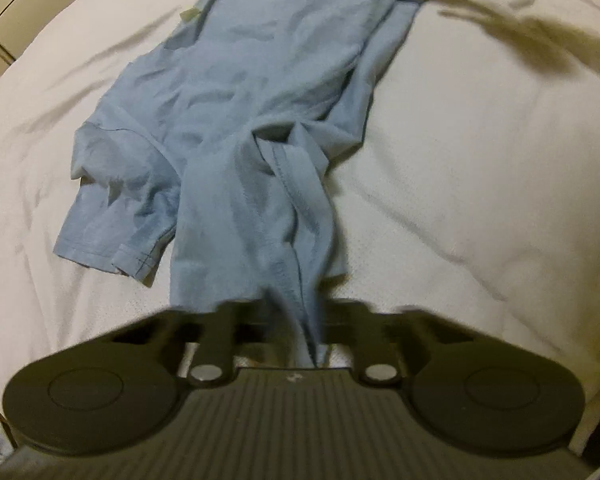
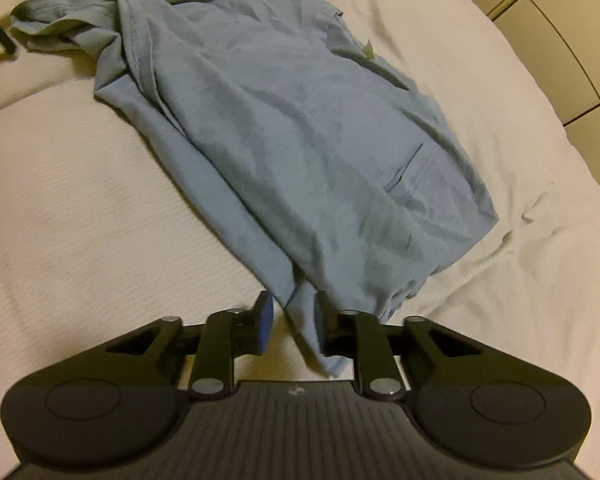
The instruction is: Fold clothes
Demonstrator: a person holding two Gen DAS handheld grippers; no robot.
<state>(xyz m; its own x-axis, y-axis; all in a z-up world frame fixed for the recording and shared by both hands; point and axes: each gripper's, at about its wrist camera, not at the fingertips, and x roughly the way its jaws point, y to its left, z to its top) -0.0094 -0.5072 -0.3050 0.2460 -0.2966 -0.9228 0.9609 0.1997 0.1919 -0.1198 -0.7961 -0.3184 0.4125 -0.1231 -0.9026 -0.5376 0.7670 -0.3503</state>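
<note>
Left wrist view: blue shirt (image 1: 240, 120) stretches away from the pinching left tool (image 1: 296, 320).

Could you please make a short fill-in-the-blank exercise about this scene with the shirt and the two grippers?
1. The garment lying on the white bedspread is a T-shirt of light ____ colour.
2. The left gripper is ____ on a bunched part of the T-shirt.
3. Between the pads of the right gripper lies a ____ of the T-shirt.
4. The pads of the right gripper are dark ____.

Missing words: blue; shut; corner; blue
</note>
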